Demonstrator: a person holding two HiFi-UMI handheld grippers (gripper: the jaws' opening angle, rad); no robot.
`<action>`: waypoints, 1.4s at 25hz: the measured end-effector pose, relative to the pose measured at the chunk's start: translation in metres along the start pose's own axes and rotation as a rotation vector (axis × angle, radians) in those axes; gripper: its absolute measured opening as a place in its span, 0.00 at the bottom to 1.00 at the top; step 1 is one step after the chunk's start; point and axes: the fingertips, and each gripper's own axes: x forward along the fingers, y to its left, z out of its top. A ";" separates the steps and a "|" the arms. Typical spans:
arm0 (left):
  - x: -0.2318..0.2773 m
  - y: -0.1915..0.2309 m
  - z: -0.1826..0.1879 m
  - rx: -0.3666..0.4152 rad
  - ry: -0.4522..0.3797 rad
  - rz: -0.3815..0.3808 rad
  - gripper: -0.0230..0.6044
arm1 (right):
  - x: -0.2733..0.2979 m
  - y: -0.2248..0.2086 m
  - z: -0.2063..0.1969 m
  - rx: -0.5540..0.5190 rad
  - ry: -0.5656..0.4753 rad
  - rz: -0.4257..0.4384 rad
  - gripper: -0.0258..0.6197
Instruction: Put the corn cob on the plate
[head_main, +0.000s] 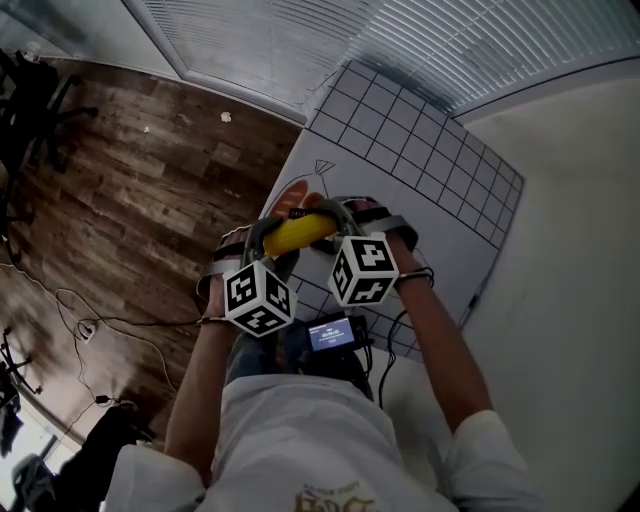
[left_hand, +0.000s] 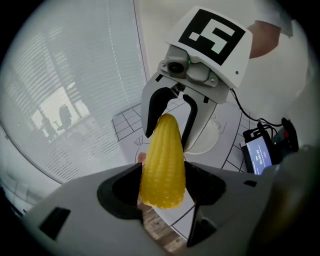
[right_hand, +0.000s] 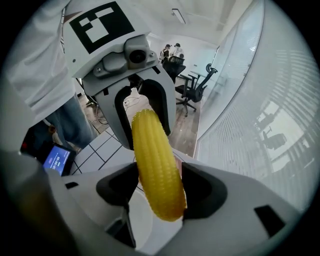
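I am holding the corn cob (head_main: 298, 232) between both my tools at once, one at each end. In the head view it lies crosswise just above the middle of the frame, its yellow body bridging the gap between my left gripper (head_main: 268, 238) and my right gripper (head_main: 342, 216). Their marker cubes sit just below it.

In the left gripper view my left jaws are closed on the thick end of the cob (left_hand: 162, 165), with the pads pressing it from both sides low in the centre of the frame. The cob tapers up and away, and its narrow tip sits between the dark fingers of the right gripper (left_hand: 170, 126) facing me.

In the right gripper view it is the same from the other side. My right jaws grip the cob (right_hand: 156, 170) at lower centre, and its far end runs up into the left gripper (right_hand: 145, 117).

The cob is in the air, clear of the plate (left_hand: 214, 139). The plate shows as a pale round shape behind the right gripper, right of centre in the left gripper view. It lies on the white gridded mat (head_main: 430, 160), which fills the upper right of the head view. Wooden floor (head_main: 130, 200) takes up the left side. A small device with a lit blue screen (head_main: 334, 334) sits just below the cubes, near my body
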 end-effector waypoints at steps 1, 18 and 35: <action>-0.002 0.001 0.000 0.003 -0.001 0.003 0.45 | -0.001 0.000 0.002 -0.003 0.000 -0.005 0.47; -0.009 -0.016 0.003 0.105 0.012 -0.016 0.45 | -0.009 0.018 -0.001 0.066 0.008 -0.026 0.47; 0.019 -0.060 0.071 0.420 -0.054 -0.212 0.45 | -0.060 0.036 -0.071 0.376 0.051 -0.212 0.46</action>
